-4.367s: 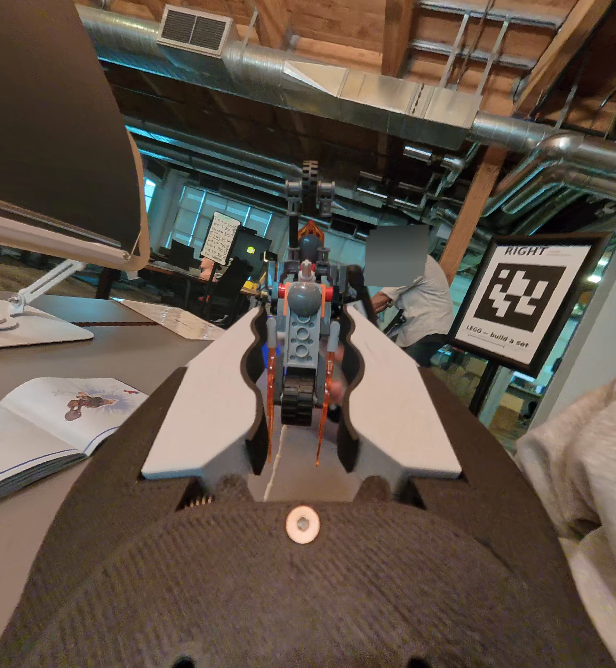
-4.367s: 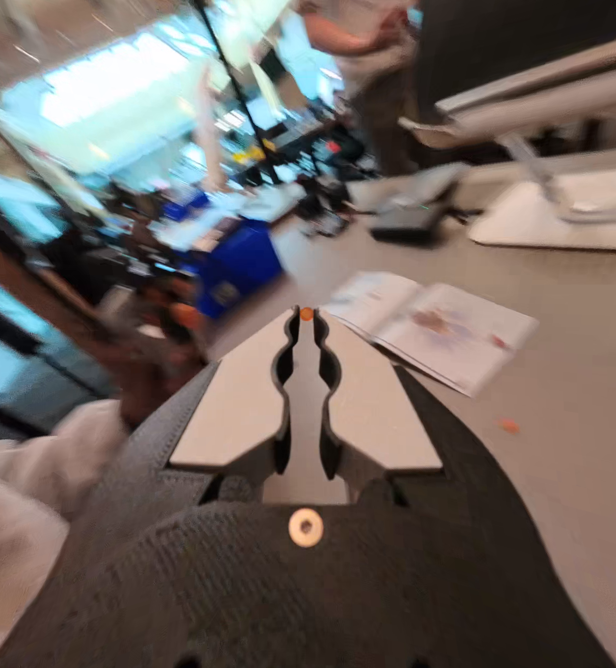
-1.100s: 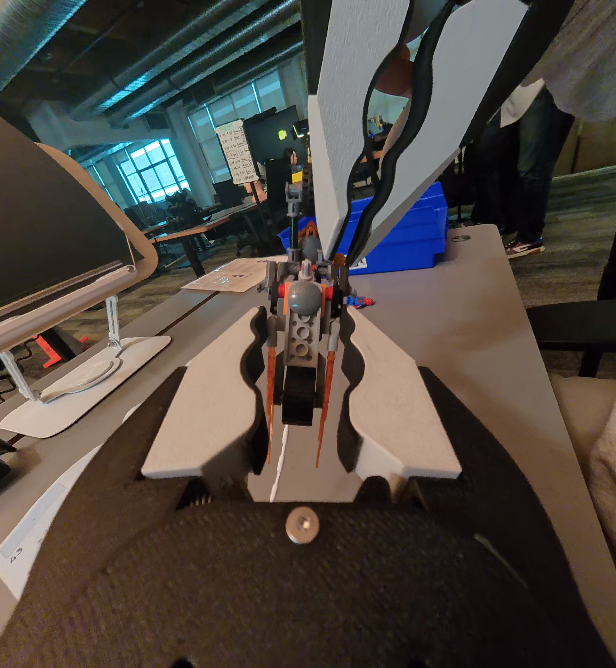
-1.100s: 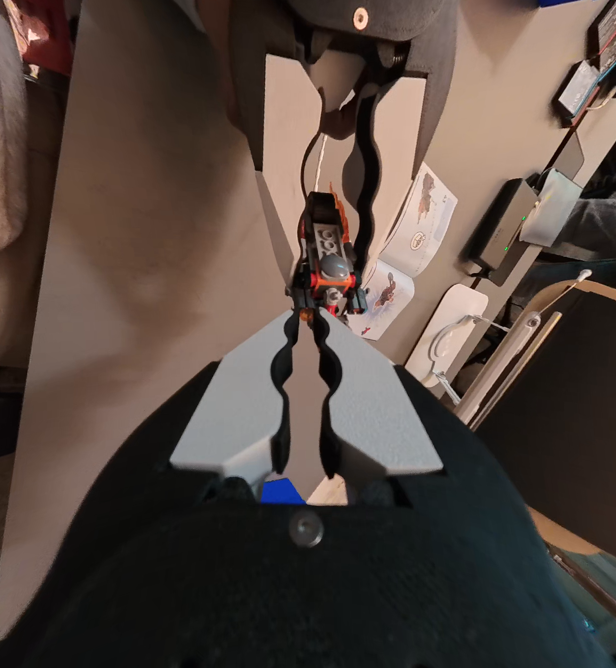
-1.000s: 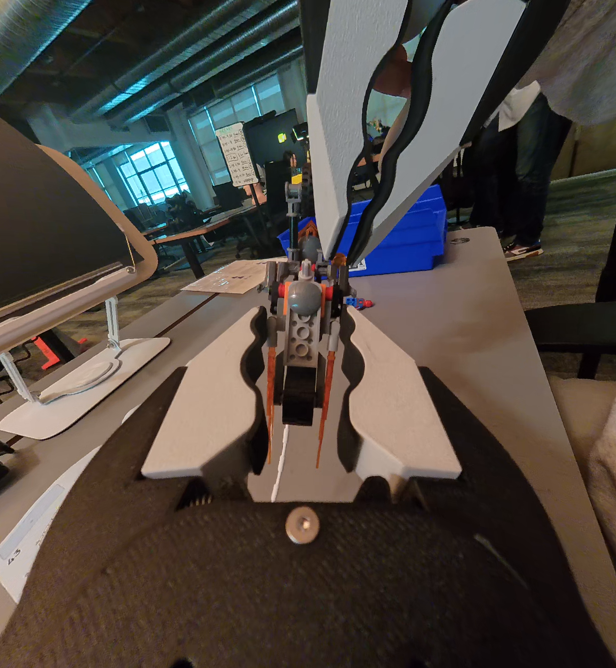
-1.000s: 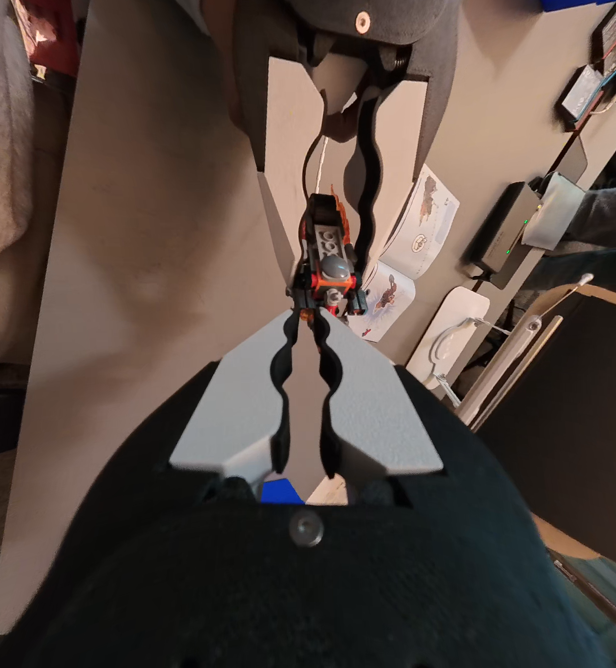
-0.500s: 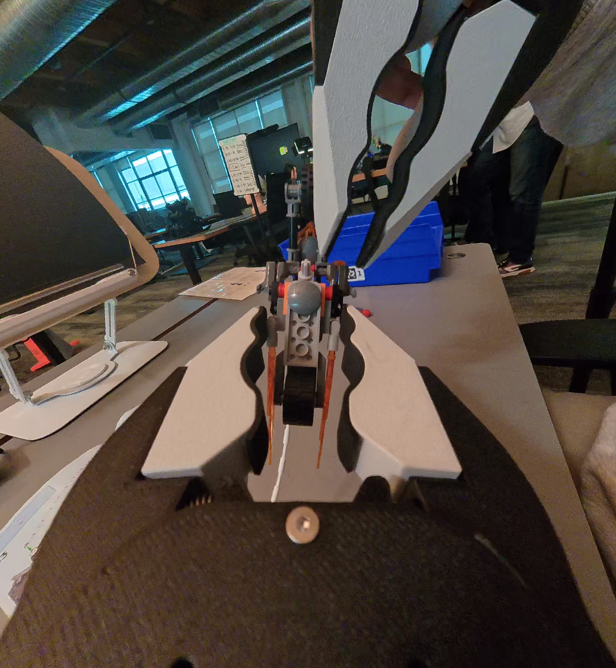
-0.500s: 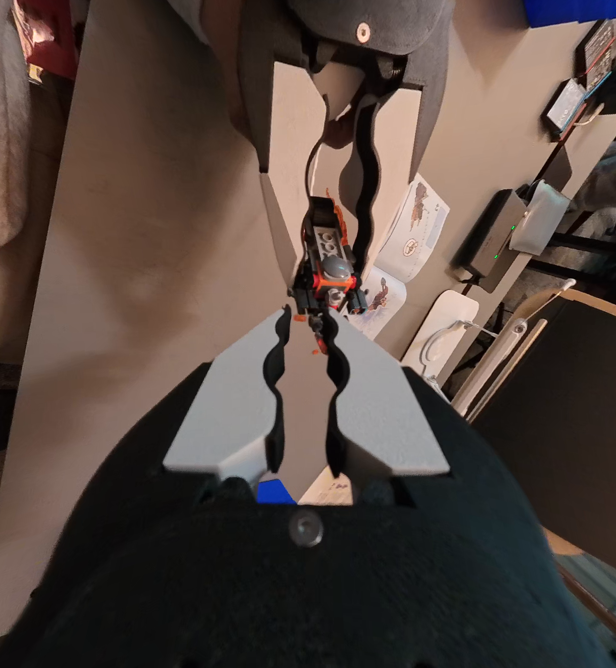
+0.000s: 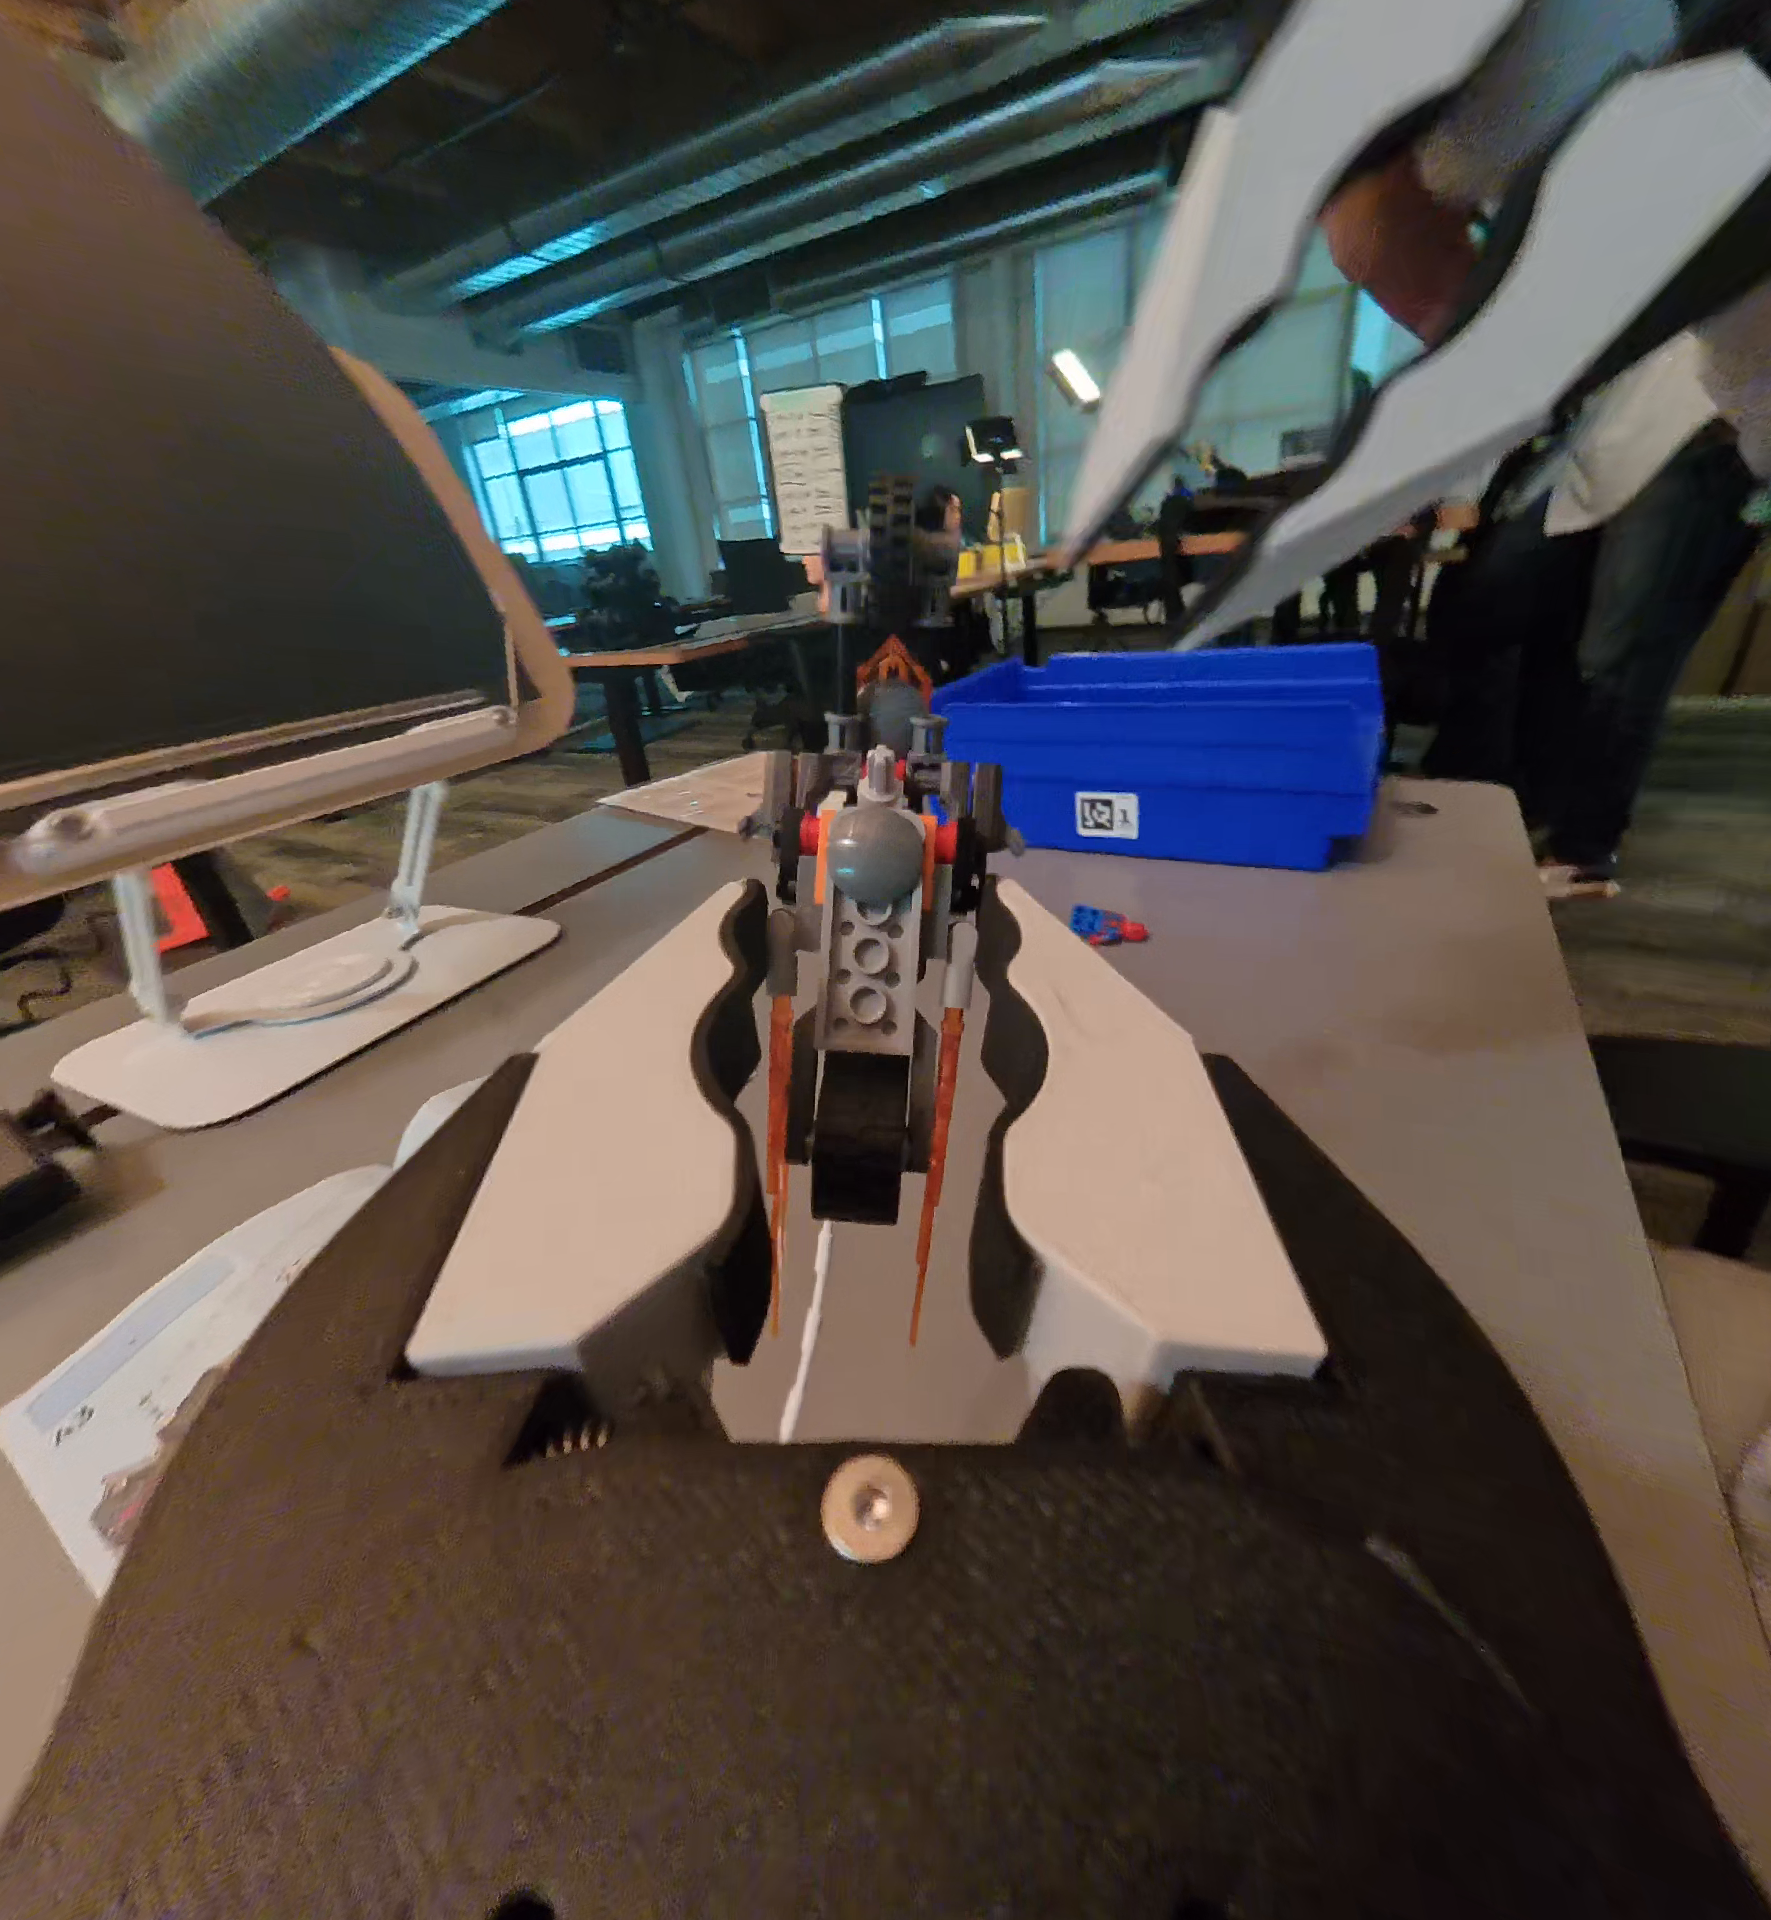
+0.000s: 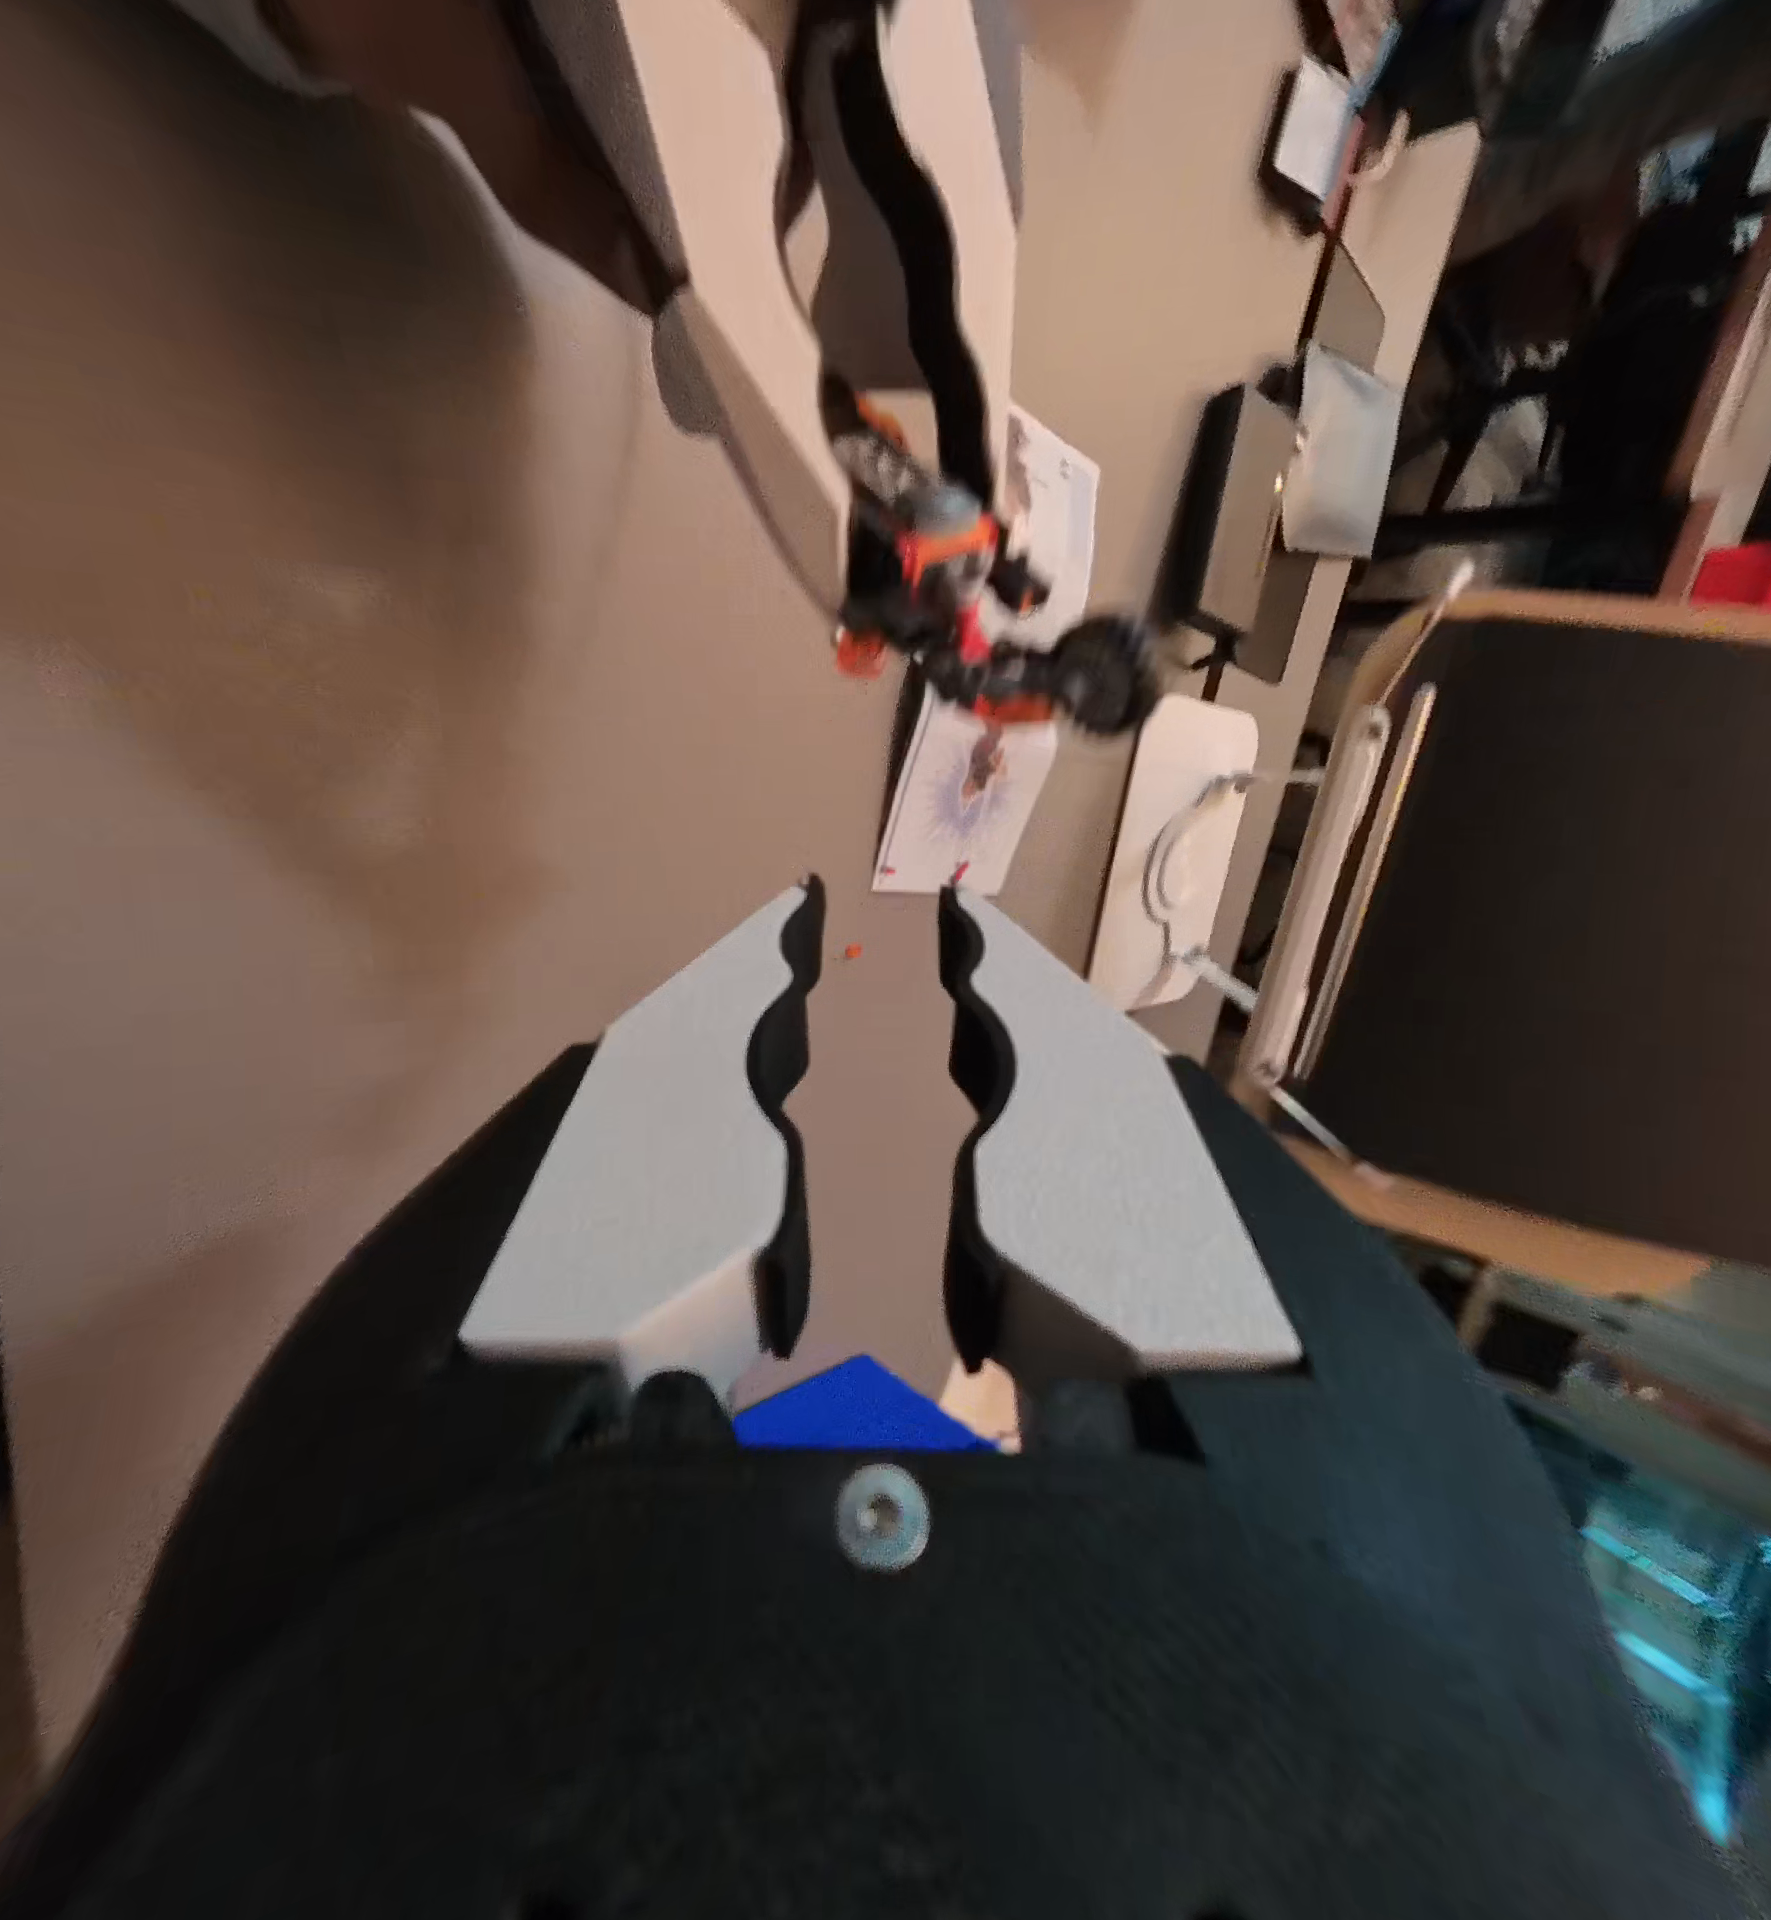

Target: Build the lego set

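My left gripper [image 9: 876, 904] is shut on a grey, black and orange lego motorcycle model [image 9: 865, 935] and holds it above the grey table [image 9: 1328, 1039], front wheel pointing away. My right gripper [image 10: 879, 894] is open and empty, a short way back from the model [image 10: 948, 582], which is blurred there. In the left wrist view the right gripper [image 9: 1130, 597] hangs open at the upper right, clear of the model. A tiny orange piece [image 10: 850, 951] lies on the table under the right fingertips.
A blue bin [image 9: 1172, 748] stands at the table's far end, with small loose lego bits [image 9: 1104, 923] in front of it. A dark screen on a white stand [image 9: 309, 977] is at the left. The open instruction booklet [image 10: 974, 790] lies below the model. People stand in the background. There is about 7 centimetres between the tips of the two grippers.
My right gripper was shut on a small orange piece at the model's front; it has opened and drawn back up and to the right. My left gripper still holds the model.
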The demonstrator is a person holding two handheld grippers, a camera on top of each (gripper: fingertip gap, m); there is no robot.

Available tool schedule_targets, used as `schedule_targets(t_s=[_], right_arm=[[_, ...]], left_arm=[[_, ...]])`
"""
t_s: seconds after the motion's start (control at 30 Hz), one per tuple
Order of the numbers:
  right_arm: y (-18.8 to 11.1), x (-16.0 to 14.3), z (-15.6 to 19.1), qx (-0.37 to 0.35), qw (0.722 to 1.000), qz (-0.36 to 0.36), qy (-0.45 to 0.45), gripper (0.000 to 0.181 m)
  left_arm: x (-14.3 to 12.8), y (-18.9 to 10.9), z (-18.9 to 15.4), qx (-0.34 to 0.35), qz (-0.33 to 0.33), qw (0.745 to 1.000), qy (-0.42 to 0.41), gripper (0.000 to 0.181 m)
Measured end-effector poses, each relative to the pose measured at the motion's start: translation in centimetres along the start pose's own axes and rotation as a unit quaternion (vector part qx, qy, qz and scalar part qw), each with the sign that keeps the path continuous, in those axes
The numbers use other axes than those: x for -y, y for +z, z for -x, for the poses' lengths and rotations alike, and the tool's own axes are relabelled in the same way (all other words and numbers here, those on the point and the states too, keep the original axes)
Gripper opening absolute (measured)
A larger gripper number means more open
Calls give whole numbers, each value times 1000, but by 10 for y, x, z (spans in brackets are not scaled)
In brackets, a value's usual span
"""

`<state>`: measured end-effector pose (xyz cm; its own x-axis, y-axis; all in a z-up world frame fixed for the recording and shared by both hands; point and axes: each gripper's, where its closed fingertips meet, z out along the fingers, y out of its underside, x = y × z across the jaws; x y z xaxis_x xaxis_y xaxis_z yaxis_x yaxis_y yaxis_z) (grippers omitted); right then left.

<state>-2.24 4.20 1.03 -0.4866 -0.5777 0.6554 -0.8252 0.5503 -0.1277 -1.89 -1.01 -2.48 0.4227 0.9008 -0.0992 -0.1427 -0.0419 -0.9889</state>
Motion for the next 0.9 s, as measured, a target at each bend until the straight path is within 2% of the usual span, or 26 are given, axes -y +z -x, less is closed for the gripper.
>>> schedule_targets(t_s=[0.17,0.27,0.3,0.37,0.43,0.47,0.6,0.7,0.9], right_arm=[[-9,-54,7,-30,989,-15,146,21],[3,-85,19,-32,959,-61,274,22],[13,-94,23,-29,939,-87,330,22],[38,-114,39,-3,879,-133,459,30],[66,-140,62,23,813,-132,566,37],[77,-151,72,20,790,-129,599,40],[87,-201,89,-77,744,-97,656,29],[92,-210,99,-80,719,-95,684,23],[109,-210,103,-40,725,-68,684,22]], left_arm=[[9,-15,29,44,-43,996,-58,37],[18,-25,41,60,-78,992,-81,37],[20,-28,42,60,-88,991,-86,37],[24,-31,45,61,-101,989,-91,37],[24,-33,45,60,-104,988,-94,37],[24,-33,45,58,-105,988,-93,38],[24,-30,41,51,-101,990,-89,37],[23,-27,38,43,-98,990,-91,38],[21,-25,35,38,-91,991,-88,37]])
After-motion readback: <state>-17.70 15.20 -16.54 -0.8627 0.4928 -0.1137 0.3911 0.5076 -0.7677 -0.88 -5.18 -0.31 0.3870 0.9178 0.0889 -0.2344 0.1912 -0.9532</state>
